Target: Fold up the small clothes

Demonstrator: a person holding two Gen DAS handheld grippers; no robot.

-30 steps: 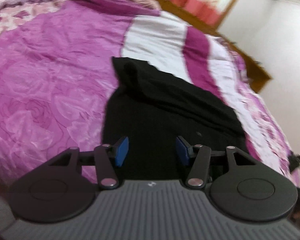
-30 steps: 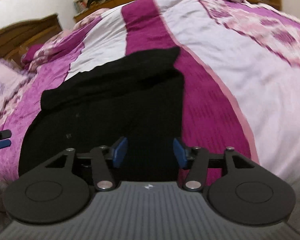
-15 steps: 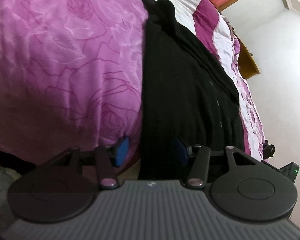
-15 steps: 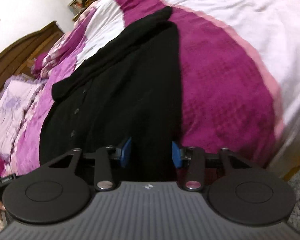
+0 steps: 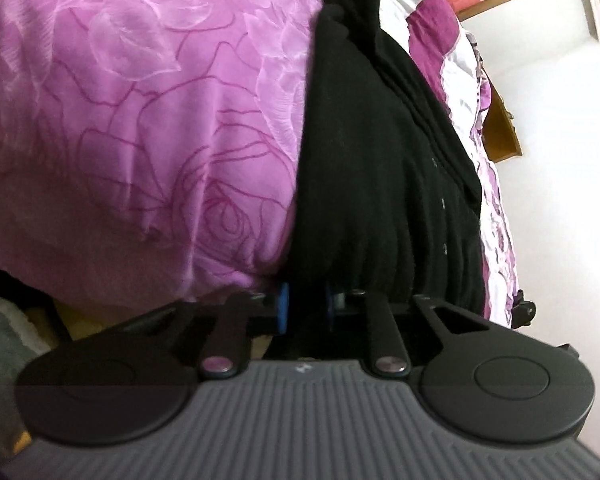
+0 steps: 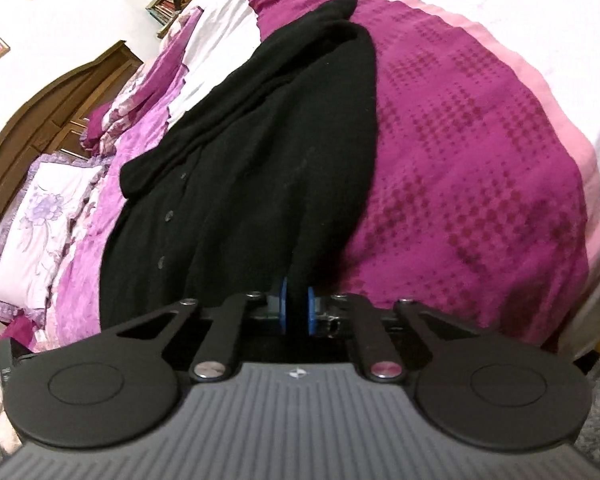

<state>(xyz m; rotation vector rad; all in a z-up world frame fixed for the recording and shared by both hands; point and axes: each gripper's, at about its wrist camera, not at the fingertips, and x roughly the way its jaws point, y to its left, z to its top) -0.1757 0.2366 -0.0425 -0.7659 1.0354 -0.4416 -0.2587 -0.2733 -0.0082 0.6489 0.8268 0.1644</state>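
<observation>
Two grippers, one garment: I have the left gripper closing on the near hem of the black cardigan, cloth already between its blue pads, and the right gripper pinched tight on the same hem further along. The cardigan lies flat on the bed, near its edge, its button row running away from me and a sleeve folded across the top. My worries from here: the knit is thick and soft, so I may have caught only the upper layer — lift then, and the front panel peels open instead of the whole hem coming up. I could also have nipped the bedspread under the hem, most likely on the left, where the pink cover bulges right beside the pads; that would drag the bedding along. Uneven lifting between my two hands would skew the fold, and the loose sleeve may slide off as the cloth rises. As for containers — I see no basket, box or drawer within reach, so nothing holds anything.
</observation>
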